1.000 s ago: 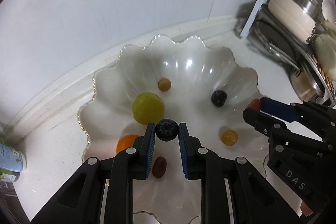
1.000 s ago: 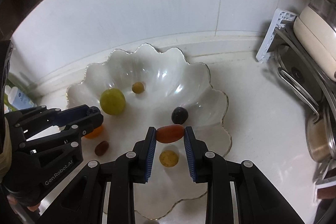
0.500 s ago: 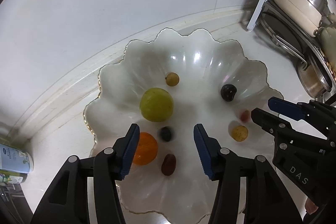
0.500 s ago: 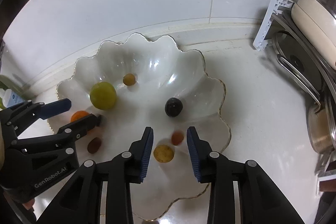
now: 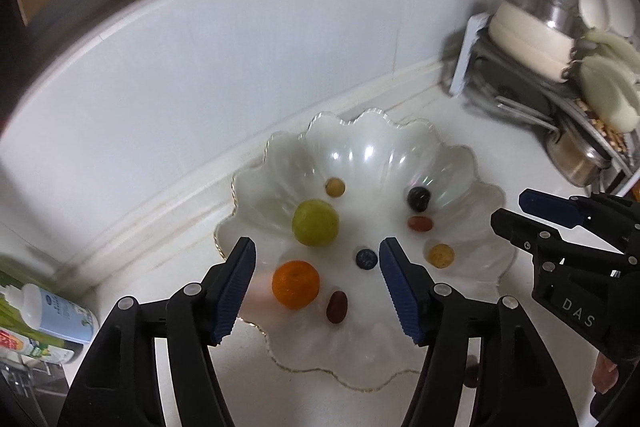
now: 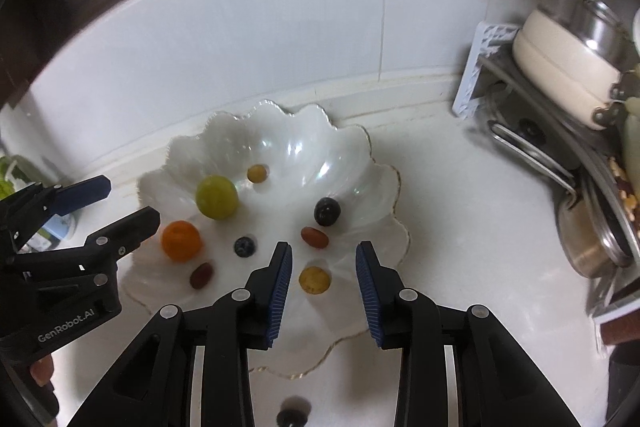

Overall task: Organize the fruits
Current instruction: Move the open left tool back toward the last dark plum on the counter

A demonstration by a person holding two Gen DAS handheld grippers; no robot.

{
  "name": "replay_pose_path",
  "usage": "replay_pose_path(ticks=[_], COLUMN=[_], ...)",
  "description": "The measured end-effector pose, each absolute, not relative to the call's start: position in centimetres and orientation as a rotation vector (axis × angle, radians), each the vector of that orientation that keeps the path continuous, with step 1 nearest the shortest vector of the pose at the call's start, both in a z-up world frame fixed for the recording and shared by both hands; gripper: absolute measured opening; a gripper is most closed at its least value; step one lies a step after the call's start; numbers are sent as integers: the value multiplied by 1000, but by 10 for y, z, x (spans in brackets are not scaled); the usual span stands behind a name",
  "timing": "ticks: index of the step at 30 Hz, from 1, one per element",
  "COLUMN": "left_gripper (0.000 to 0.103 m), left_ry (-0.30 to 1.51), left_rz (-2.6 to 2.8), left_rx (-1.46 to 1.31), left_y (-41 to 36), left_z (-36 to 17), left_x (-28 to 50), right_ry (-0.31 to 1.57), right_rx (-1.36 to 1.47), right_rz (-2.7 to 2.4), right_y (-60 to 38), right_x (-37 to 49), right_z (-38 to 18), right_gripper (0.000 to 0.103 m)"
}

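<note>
Both grippers hover over the scalloped white pearly glass dish (image 5: 256, 187) with nothing pinched; the left gripper (image 5: 316, 259) has just been spreading its jaws and they stand wide apart, with the small dark round blueberry (image 5: 366, 259) lying in the dish just inside its right finger, not touched; the round orange citrus fruit (image 5: 295, 283) sits between the fingers nearer the left one; the right gripper (image 6: 323, 261) has its jaws parted too, empty, the little round yellow fruit (image 6: 315, 280) in the gap below, and the oval red tomato (image 6: 315, 237) just past the tips.
</note>
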State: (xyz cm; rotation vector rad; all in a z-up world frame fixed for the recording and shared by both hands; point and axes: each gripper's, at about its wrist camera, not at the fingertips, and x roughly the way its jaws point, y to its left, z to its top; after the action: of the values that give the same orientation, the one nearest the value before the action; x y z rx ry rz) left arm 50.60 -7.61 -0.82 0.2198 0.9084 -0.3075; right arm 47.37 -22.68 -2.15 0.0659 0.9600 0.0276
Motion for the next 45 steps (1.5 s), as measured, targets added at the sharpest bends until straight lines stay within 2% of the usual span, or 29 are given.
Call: replay_pose_path(ticks=[17,19,21,26,36,45], left_gripper=[65,65,65,65,65,65], left_ry=[692,676,644,588,553,593], left_rz=[-450,-466,-472,-503,-578,-652], left_rx=[210,216,237,259,264,279], left_y=[-68,-68,-68,-66,-60,-51], left_z=[57,61,64,70,67,40], left_x=[424,416,406,384,353,329], right_ry=[712,686,667,614,555,596], right_rx=[44,47,39,30,26,65], right_rz=[-36,-49,-64,-102,-140,-132], right_y=[-222,-222,-220,-218,-210,-206], right_x=[374,362,353,326,283,264], right_z=[47,50,52,58,55,32], right_gripper=[35,36,43,43,43,43])
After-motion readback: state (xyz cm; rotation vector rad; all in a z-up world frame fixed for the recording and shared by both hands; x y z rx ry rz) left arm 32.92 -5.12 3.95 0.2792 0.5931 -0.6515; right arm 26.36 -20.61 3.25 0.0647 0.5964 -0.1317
